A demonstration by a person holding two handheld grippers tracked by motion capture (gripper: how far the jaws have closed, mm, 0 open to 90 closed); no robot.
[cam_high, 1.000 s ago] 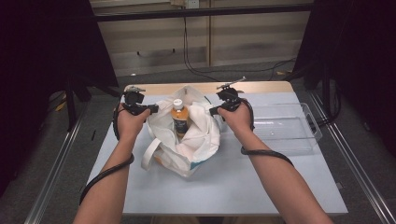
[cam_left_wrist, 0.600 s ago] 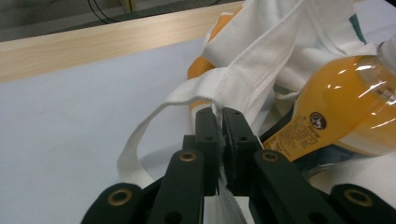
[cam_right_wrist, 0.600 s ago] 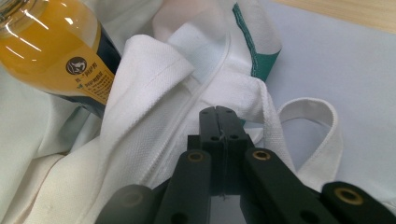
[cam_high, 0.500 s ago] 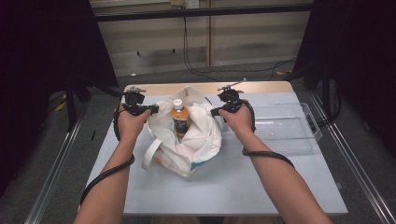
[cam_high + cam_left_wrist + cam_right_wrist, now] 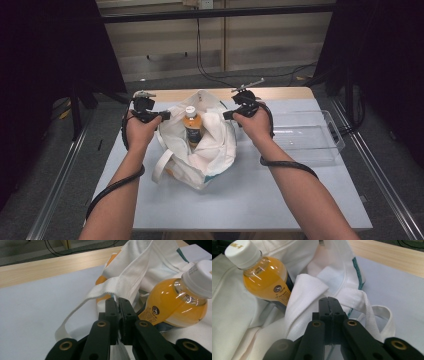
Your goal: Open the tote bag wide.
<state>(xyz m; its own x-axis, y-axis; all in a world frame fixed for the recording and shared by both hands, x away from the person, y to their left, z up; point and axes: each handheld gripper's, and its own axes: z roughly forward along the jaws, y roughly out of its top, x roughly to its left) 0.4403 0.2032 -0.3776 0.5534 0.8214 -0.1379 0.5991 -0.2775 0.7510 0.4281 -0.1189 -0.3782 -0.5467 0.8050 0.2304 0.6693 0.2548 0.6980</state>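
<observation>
A white tote bag (image 5: pixel 210 150) lies on the table with its mouth held apart. An orange drink bottle (image 5: pixel 191 125) with a white cap stands inside it. My left gripper (image 5: pixel 162 116) is shut on the bag's left rim, and in the left gripper view white fabric (image 5: pixel 107 287) is pinched between the closed jaws (image 5: pixel 117 300), with the bottle (image 5: pixel 172 305) just to the right. At the right rim my right gripper (image 5: pixel 226 115) is also shut. In the right gripper view its jaws (image 5: pixel 329 299) grip the folded cloth (image 5: pixel 307 290), and the bottle (image 5: pixel 265 277) sits up left.
A clear plastic bin (image 5: pixel 310 135) sits on the table right of the bag, close to my right hand. The pale table top (image 5: pixel 240 200) has bare room in front of the bag. A wooden strip (image 5: pixel 280 93) runs along the far edge.
</observation>
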